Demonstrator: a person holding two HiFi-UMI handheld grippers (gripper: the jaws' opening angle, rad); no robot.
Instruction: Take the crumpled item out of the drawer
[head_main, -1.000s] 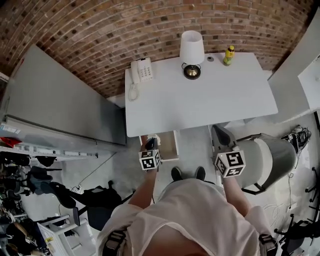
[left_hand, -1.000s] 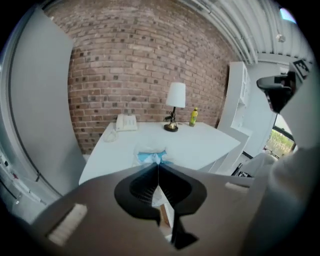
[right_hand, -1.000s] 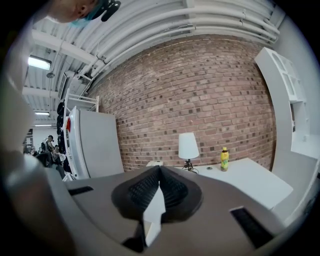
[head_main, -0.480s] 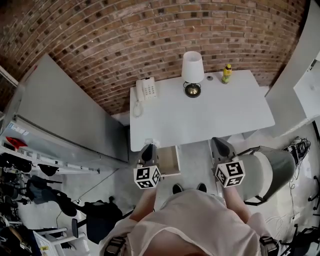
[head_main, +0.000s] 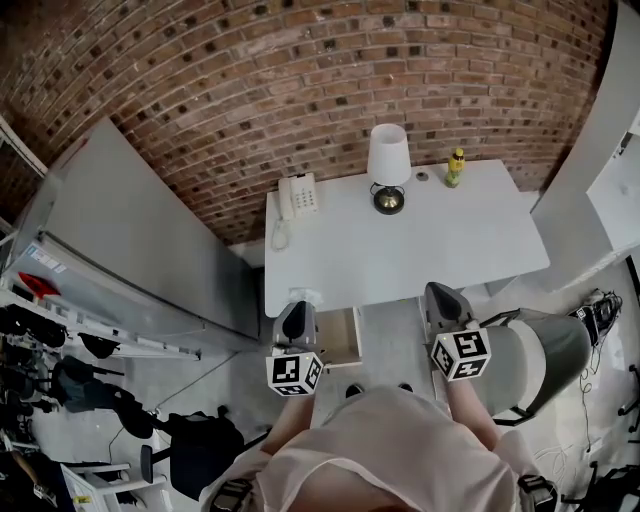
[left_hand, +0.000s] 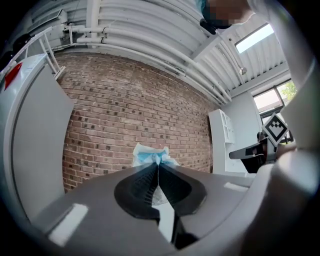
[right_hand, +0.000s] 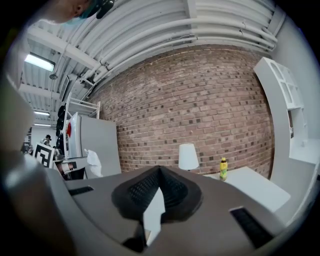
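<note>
Left gripper view: records left gripper (left_hand: 158, 166) clamped shut on crumpled item (left_hand: 149, 154), white and blue, protruding past the jaw tips. Head view: places the pair at the front left corner of the white desk (head_main: 400, 250), beside the open drawer (head_main: 343, 336) under that desk. Right gripper (right_hand: 160, 171): closed, empty, off the desk's front right.

Phone (head_main: 298, 194), lamp (head_main: 388, 165) and bottle (head_main: 456, 167) crowd the table's (head_main: 420, 250) back edge; its front half lies open.
</note>
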